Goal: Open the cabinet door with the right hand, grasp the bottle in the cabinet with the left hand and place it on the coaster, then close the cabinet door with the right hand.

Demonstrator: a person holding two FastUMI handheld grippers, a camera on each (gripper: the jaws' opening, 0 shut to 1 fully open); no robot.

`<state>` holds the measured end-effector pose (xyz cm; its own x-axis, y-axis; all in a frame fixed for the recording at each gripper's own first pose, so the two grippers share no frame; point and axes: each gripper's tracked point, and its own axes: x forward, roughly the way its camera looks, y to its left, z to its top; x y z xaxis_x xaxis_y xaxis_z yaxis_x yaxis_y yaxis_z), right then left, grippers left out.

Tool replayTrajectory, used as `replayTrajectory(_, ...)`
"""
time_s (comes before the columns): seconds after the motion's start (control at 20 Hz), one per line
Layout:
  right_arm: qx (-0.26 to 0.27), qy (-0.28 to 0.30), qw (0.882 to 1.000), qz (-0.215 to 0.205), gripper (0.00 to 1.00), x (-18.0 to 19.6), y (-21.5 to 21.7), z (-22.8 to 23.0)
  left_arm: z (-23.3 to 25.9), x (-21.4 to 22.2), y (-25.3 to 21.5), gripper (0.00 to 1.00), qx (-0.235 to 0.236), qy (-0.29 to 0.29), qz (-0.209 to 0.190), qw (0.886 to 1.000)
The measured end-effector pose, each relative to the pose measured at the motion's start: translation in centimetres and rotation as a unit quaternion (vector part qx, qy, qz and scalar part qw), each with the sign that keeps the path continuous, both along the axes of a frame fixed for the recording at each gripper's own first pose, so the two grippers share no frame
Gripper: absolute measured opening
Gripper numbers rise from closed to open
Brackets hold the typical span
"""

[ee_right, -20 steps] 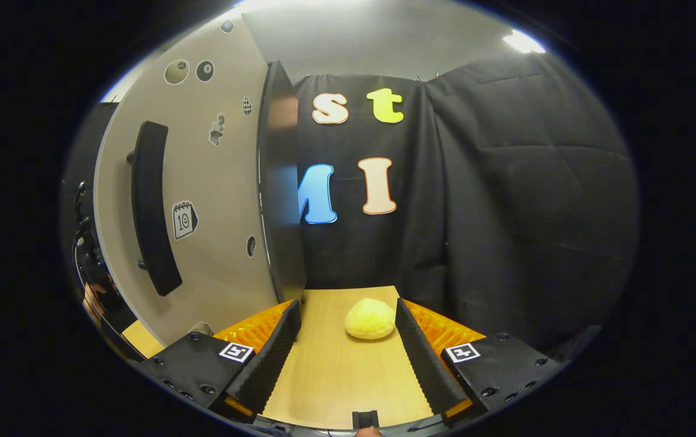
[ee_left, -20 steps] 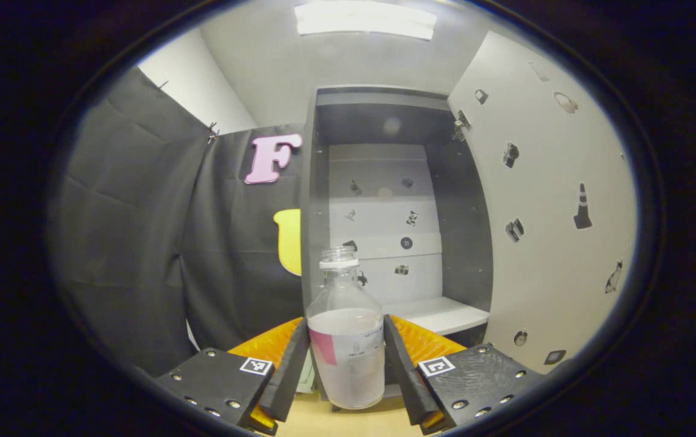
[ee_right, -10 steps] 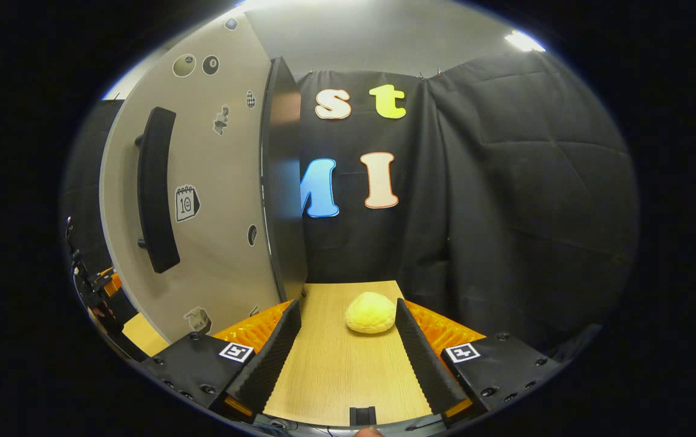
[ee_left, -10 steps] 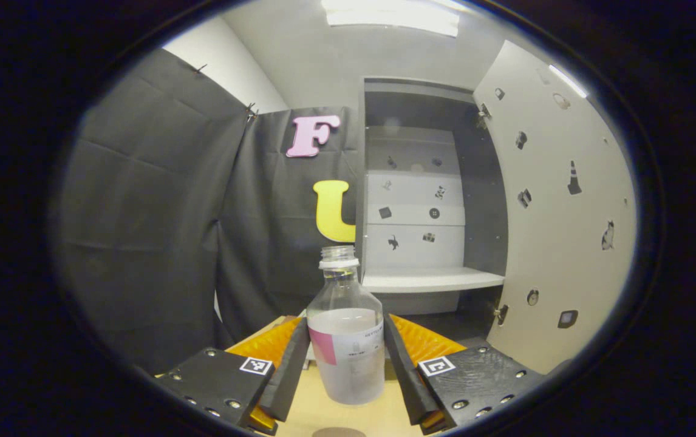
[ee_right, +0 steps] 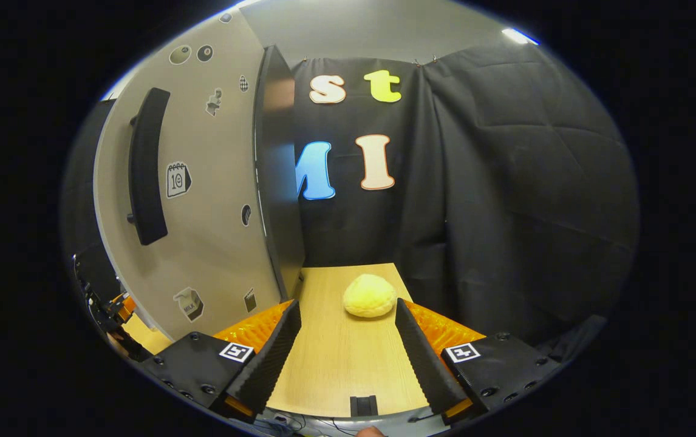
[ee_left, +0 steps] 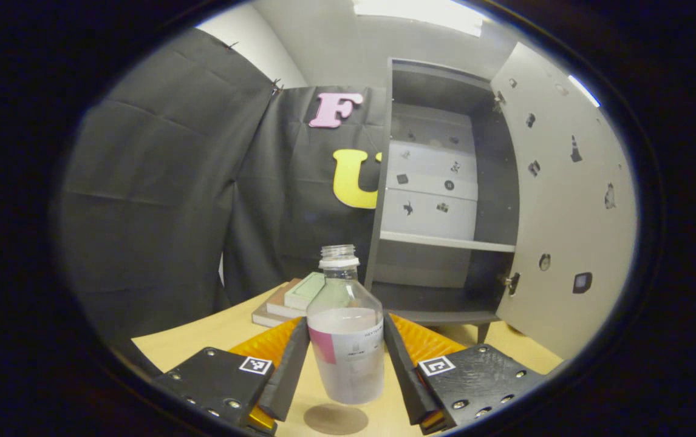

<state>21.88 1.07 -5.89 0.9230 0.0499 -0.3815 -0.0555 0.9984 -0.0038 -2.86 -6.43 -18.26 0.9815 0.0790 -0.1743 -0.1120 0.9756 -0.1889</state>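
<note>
Above the round brown coaster (ee_left: 335,419), my left gripper (ee_left: 345,364) jaws clamp the clear capless bottle (ee_left: 346,340); I lower it upright and centred. Right gripper (ee_right: 348,358) jaws gape empty.

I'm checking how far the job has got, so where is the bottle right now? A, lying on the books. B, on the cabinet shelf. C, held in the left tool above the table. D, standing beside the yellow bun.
C: the bottle sits between the left tool's fingers, above the coaster, outside the open cabinet.
</note>
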Motion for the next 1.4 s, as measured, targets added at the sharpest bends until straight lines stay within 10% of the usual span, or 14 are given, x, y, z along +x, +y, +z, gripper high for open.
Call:
replayTrajectory(0.75,-0.018,0.02,1.0,0.004,0.97,0.0,0.3,-1.1,-10.8,-0.5,-1.2,0.72,0.026,0.06,0.018,0.998)
replayTrajectory(1.4,-0.003,0.02,0.999,0.043,0.99,2.0,2.7,-1.3,-8.3,-1.6,-2.7,0.78,0.047,0.078,0.004,0.996)
